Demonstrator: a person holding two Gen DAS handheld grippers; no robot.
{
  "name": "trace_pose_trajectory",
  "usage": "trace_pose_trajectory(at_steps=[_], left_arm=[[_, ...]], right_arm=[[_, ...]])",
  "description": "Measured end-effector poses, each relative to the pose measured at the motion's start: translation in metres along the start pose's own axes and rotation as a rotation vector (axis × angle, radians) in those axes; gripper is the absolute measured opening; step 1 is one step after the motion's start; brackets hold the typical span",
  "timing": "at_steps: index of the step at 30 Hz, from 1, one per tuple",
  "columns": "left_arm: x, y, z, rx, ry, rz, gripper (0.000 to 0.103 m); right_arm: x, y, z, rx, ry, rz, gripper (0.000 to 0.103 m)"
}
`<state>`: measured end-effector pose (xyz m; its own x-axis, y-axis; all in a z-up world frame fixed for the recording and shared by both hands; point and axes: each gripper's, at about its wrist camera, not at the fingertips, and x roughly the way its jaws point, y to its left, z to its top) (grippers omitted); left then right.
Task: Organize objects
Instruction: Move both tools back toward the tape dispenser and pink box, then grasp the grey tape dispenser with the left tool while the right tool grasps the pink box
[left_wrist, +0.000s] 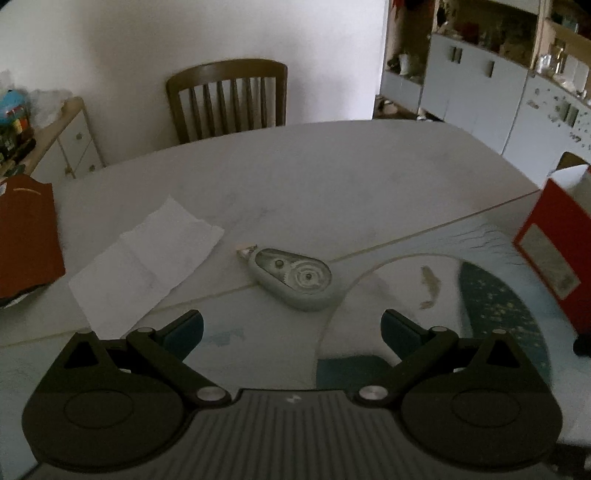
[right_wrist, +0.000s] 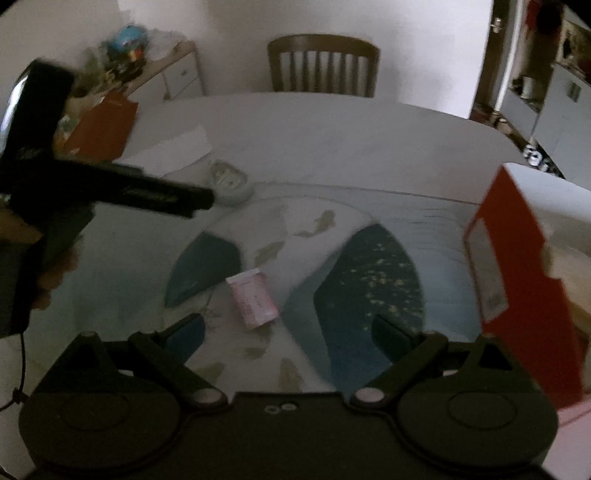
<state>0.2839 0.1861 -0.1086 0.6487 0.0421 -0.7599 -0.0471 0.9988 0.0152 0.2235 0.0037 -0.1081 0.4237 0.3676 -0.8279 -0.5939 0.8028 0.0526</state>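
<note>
Both grippers wide open, empty. Left gripper (left_wrist: 291, 328) faces correction tape (left_wrist: 291, 278), frame centre: straddle its narrow width. Right gripper (right_wrist: 288, 332) faces eraser (right_wrist: 253, 298).

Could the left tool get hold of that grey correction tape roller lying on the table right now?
Probably yes. The left tool is open and empty, and the correction tape roller lies just ahead between its fingers' line, alone on the table. The sheet of paper lies off to one side, apart from it.
</note>
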Motion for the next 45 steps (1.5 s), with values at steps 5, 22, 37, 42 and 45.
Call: trace_pose_trajectory(at_steps=[5, 22, 37, 42, 45], left_arm=[[0.028, -0.003, 0.008, 0.023, 0.037, 0.043, 0.103], [0.077, -0.011, 0.035, -0.167, 0.091, 0.165, 0.103], [0.077, -0.004, 0.022, -0.157, 0.066, 0.129, 0.093], [0.070, 0.000, 0.016, -0.136, 0.032, 0.119, 0.075], [0.065, 0.001, 0.015, -0.119, 0.026, 0.103, 0.064]], right_arm=[[0.019, 0.006, 0.001, -0.037, 0.037, 0.012, 0.094], [0.048, 0.007, 0.009, -0.078, 0.062, 0.037, 0.083], [0.058, 0.013, 0.010, -0.121, 0.076, 0.052, 0.068], [0.060, 0.014, 0.010, -0.124, 0.087, 0.052, 0.055], [0.059, 0.015, 0.010, -0.128, 0.085, 0.051, 0.046]])
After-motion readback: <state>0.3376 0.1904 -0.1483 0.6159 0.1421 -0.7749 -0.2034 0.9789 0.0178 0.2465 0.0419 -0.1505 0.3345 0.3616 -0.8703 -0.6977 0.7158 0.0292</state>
